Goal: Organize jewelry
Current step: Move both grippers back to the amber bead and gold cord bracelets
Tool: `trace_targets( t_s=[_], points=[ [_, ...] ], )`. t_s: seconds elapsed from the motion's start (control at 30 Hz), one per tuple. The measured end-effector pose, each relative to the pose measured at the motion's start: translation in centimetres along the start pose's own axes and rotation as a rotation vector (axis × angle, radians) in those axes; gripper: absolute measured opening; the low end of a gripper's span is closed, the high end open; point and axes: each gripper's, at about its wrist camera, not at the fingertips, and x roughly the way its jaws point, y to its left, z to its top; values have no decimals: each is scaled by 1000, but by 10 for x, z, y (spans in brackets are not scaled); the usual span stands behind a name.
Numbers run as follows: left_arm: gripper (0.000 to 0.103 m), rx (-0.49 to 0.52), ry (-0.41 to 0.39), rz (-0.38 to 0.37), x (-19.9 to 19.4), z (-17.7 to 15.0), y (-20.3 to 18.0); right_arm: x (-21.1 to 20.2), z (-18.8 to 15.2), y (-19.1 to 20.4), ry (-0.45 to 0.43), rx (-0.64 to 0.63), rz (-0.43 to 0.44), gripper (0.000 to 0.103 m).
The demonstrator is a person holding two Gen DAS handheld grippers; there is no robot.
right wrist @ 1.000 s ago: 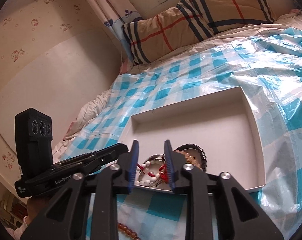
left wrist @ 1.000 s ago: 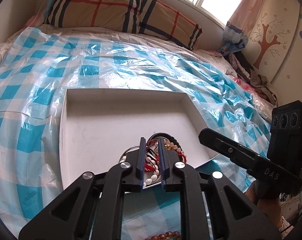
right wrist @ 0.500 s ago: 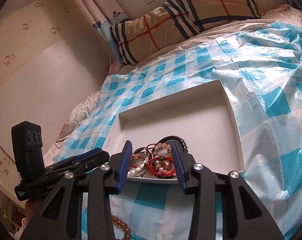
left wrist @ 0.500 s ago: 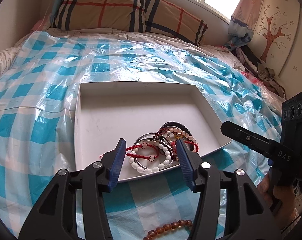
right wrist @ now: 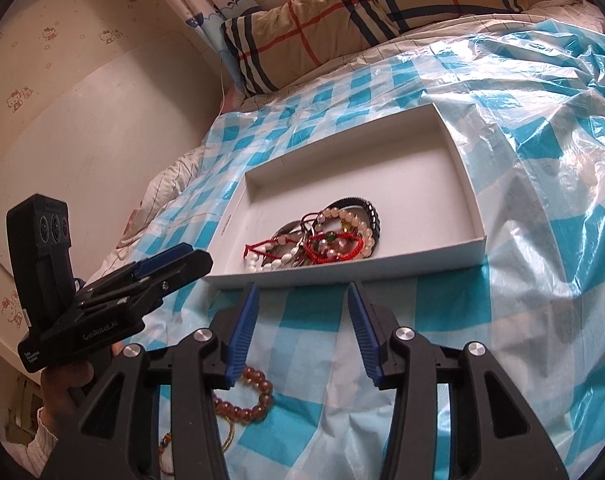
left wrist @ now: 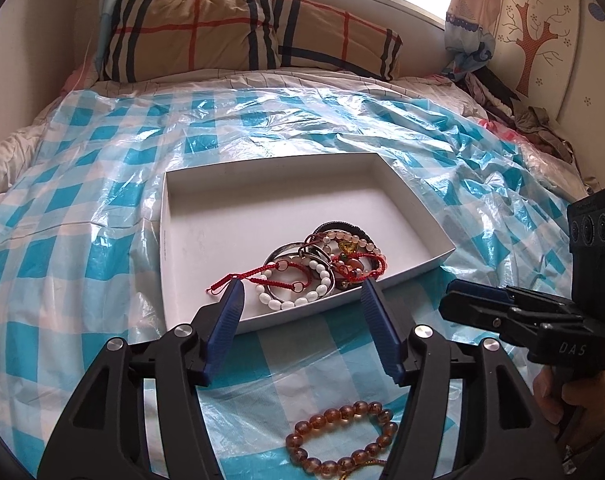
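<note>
Both hand-held grippers released and drawn back from the white box of jewelry

"DAS" readable in pale letters on the right hand-held gripper (left wrist: 458,300), seen from the left wrist; "GenRobot.AI" printed on the left hand-held gripper (right wrist: 190,258), seen from the right wrist. Pulled back since half a second ago, and well back from a second ago, when both sets of blue pads hovered over the pile, the left pair nearly closed. Now spread wide, holding nothing, short of the white box (left wrist: 164,248) on the blue-checked plastic sheet (left wrist: 62,200) over the bed. Tangle of bracelets (left wrist: 322,264) heaped at the near end of the box: white beads, red cord, metal bangle, black band. Amber bead bracelet (left wrist: 342,436) outside the box, on the sheet below the left pads
</note>
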Motion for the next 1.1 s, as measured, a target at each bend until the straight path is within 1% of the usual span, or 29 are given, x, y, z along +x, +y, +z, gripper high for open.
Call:
trace_targets(
  t_s=[0.13, 0.2, 0.33, 0.47, 0.53, 0.57, 0.63, 0.7, 0.83, 0.93, 1.03, 1.1],
  points=[
    [60, 21, 10, 3, -8, -7, -3, -2, -15, 14, 73, -28, 35, 50],
    [61, 30, 24, 8, -11, -13, -2, -1, -25, 25, 131, -59, 56, 52],
    [62, 51, 86, 25, -12, -31, 4, 5, -48, 55, 235, -163, 76, 55],
    [62, 97, 151, 45, -4, -48, 3, 21, -64, 76, 310, -251, 43, 56],
    [62, 125, 163, 64, 0, -53, -1, 31, -71, 85, 348, -300, 7, 56],
    [62, 135, 164, 68, 2, -54, -3, 35, -75, 90, 362, -340, -27, 56],
    [61, 154, 162, 87, 7, -55, -7, 40, -84, 97, 381, -407, -90, 56],
    [61, 183, 161, 103, 12, -56, -12, 37, -90, 99, 387, -444, -125, 57],
    [61, 227, 182, 122, 23, -66, -22, 20, -92, 87, 393, -475, -210, 59],
    [62, 228, 174, 121, 17, -76, -25, 4, -90, 69, 389, -465, -288, 61],
    [62, 229, 173, 119, 15, -80, -29, -6, -87, 55, 371, -407, -280, 60],
    [61, 253, 188, 126, 20, -84, -36, -6, -88, 55, 363, -409, -282, 61]
  ],
)
